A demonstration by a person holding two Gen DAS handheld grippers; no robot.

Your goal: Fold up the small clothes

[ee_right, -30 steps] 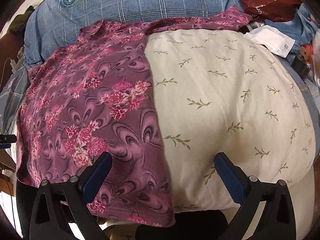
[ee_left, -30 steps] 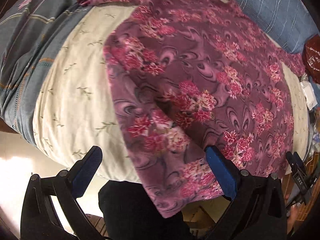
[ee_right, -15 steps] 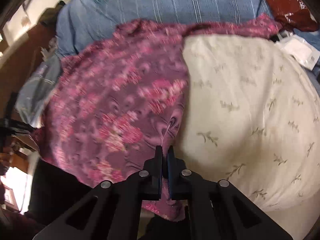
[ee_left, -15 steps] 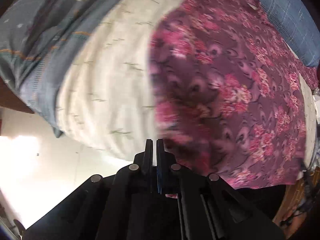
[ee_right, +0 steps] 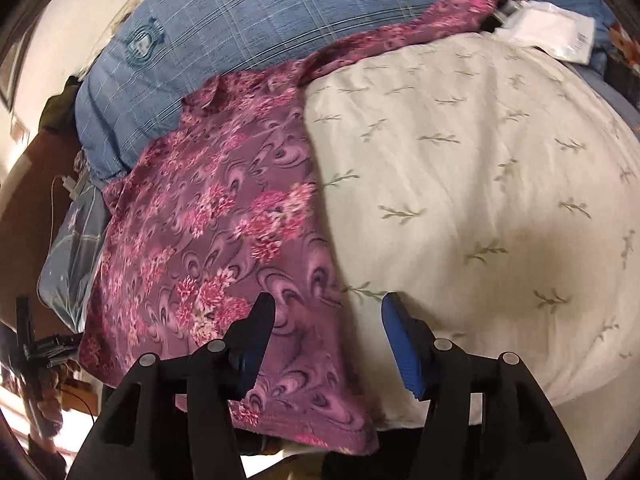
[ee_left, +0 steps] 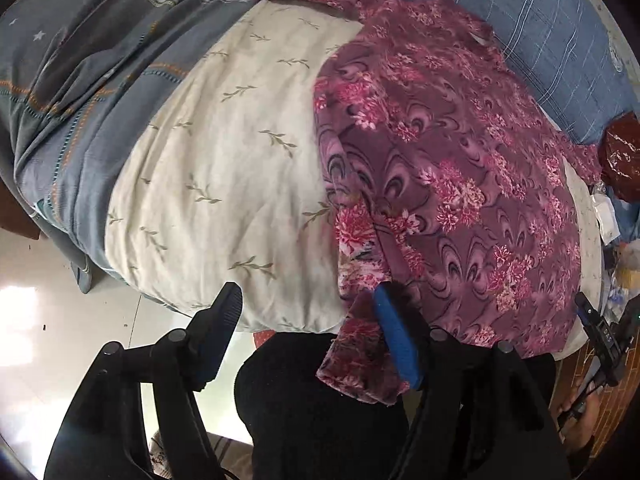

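The likeliest slip is a pinch that takes the cream leaf-print quilt [ee_left: 224,168] along with the floral garment [ee_left: 448,184], or only one layer at the hem, since both grippers hang just over the garment's near edge where it droops off the quilt. The left gripper [ee_left: 310,332] has just been opening and stands half spread, its right pad against the hanging corner, nothing clamped; the right gripper [ee_right: 328,340] has likewise been opening, astride the garment's side edge (cloth under it, not pinched). The purple garment lies flat on the quilt, its far part reaching the blue checked pillow [ee_right: 256,28].
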